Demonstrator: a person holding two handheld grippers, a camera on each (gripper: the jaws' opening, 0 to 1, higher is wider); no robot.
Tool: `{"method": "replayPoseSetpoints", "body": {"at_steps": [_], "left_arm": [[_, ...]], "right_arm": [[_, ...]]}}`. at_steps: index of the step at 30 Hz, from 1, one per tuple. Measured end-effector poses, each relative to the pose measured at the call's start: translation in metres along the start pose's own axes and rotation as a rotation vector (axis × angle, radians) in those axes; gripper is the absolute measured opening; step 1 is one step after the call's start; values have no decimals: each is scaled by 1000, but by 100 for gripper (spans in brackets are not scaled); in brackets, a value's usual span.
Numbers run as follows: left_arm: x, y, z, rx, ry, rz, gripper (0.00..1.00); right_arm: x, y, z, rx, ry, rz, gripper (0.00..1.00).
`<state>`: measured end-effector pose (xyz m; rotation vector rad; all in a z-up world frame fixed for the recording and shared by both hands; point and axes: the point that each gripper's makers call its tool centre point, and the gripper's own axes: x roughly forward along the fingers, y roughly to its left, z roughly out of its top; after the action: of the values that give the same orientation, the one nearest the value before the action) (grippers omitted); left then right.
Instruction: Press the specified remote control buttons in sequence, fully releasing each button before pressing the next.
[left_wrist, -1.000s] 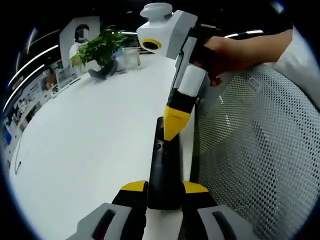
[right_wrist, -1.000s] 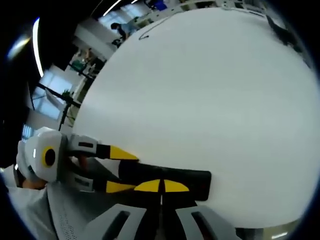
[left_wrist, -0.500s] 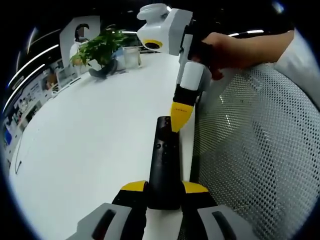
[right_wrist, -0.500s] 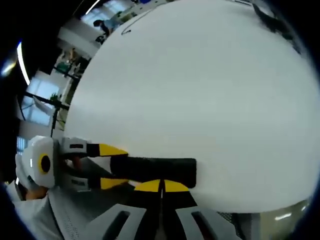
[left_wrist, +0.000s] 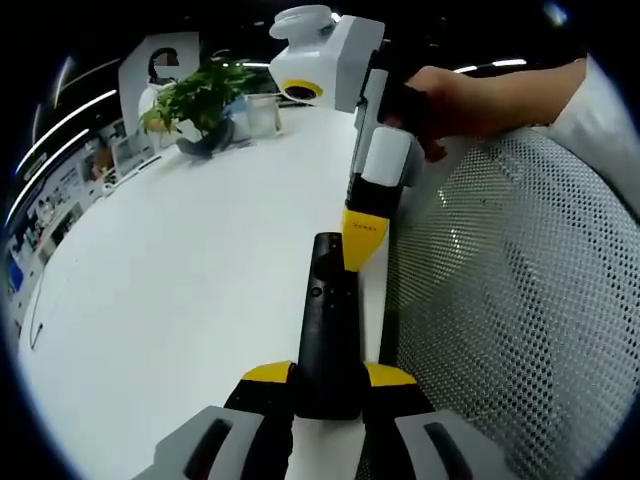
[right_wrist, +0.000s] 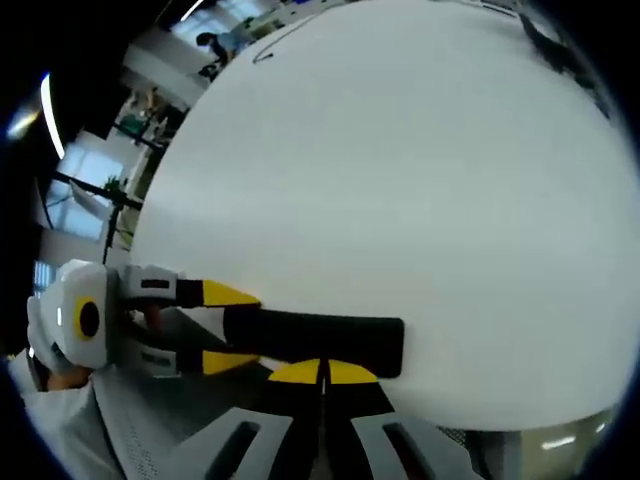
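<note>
Black remote (left_wrist: 327, 330) clamped in left hand-held gripper (left_wrist: 328, 377), long axis pointing away, right hand-held gripper (left_wrist: 362, 260) clenched.

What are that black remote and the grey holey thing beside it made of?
The remote looks like matte black plastic: smooth, with dull reflections. The grey surface looks like woven mesh, probably a chair back: a regular grid of tiny holes, curved like stretched fabric.

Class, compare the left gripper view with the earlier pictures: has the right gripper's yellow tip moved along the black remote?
Yes. The right gripper tip has drawn back from mid-remote to the far end of the remote, which the left gripper holds steady.
</note>
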<state>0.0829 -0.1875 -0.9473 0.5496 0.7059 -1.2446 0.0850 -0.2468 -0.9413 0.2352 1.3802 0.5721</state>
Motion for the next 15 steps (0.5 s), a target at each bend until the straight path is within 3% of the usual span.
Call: {"method": "replayPoseSetpoints", "body": {"at_steps": [15], "left_arm": [[0,0,0,-2,0,-2,25]], "right_arm": [[1,-1,0,8,3,18,0]]}}
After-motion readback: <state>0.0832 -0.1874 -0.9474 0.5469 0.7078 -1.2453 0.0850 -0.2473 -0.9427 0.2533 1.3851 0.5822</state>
